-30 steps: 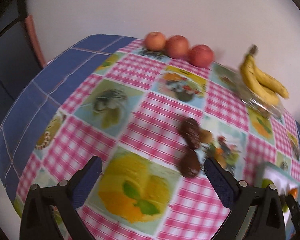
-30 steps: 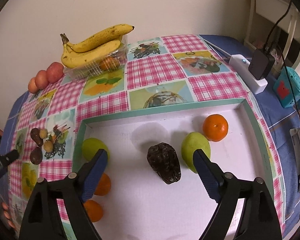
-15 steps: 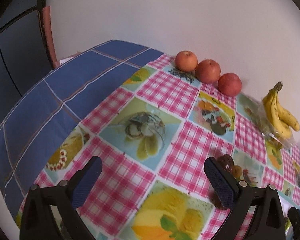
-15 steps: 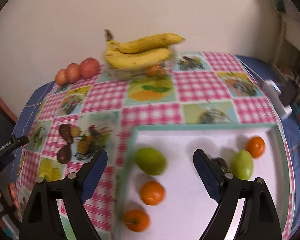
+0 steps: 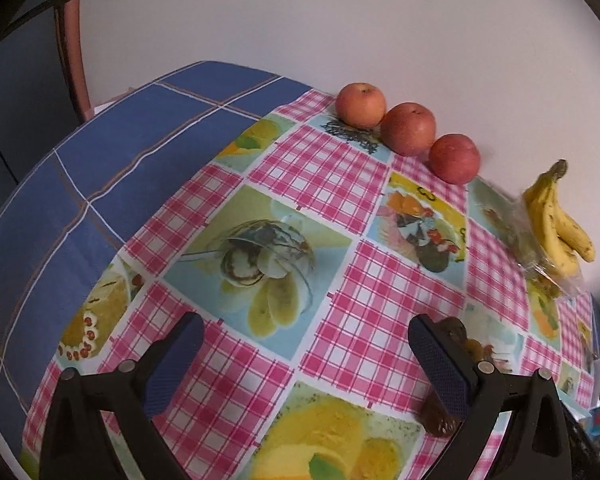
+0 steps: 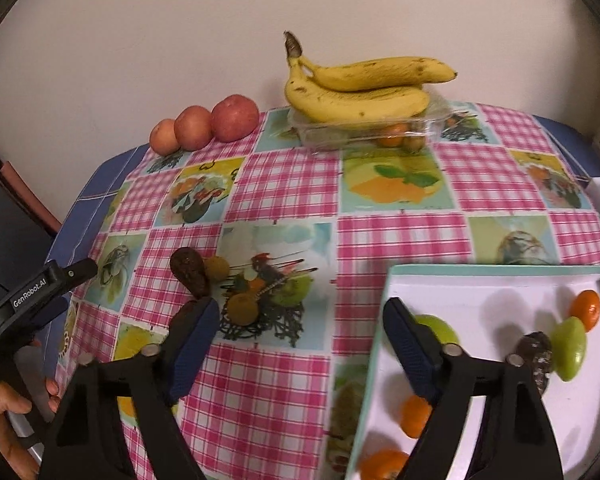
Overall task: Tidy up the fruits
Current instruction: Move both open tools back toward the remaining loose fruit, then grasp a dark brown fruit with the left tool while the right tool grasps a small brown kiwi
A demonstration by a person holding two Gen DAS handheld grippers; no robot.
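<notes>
Over the pink checked tablecloth (image 6: 284, 184), the right gripper (image 6: 300, 336) hangs with nothing between its closing jaws. Two dark brown avocados (image 6: 189, 270) lie left of its tip, outside the white teal-rimmed tray (image 6: 496, 292). The left gripper (image 5: 306, 354) is spread wide, empty.

Both cams ride on the handheld tools and look forward and steeply down along the fingers, so each view has its own two fingers poking up from the bottom edge. The left tool (image 5: 304, 354) cam sits fairly close over the left end of the desk (image 5: 340, 320), facing the wall. The right tool (image 6: 300, 344) cam faces the same wall from further right. Both catch the three apples (image 5: 407, 129) (image 6: 204, 124) and the bananas (image 5: 556, 220) (image 6: 360, 84) along the wall; the right cam also sees the left tool at its left edge.
</notes>
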